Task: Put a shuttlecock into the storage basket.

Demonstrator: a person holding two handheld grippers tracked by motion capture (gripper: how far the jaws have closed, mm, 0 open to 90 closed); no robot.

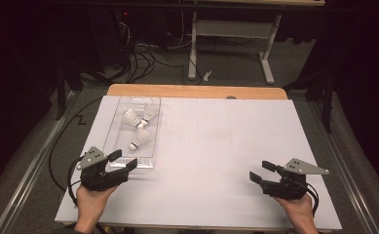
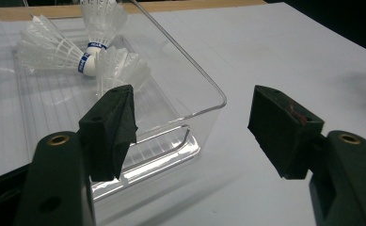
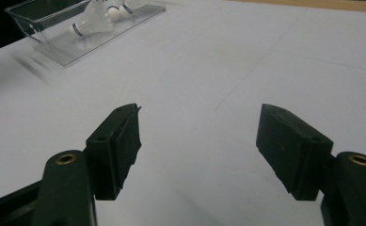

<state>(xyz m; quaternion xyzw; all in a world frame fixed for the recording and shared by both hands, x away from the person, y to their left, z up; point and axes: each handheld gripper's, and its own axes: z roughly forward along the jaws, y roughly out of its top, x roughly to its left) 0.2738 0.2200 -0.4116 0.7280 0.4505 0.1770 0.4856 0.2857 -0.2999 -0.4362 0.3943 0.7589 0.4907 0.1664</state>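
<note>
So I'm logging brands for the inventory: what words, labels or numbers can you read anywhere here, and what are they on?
"PEAK": white letters on the blue band of the rear shuttlecock in the clear tray, in the left gripper view.
The blue band on the shuttlecock lying on its side carries print too blurred to read.
The third shuttlecock shows no band from here.
Nothing readable on the white table sheet or either gripper.

Clear plastic tray (image 1: 113, 127), table's left; 3 white shuttlecocks (image 1: 139, 127) lying inside.
</note>
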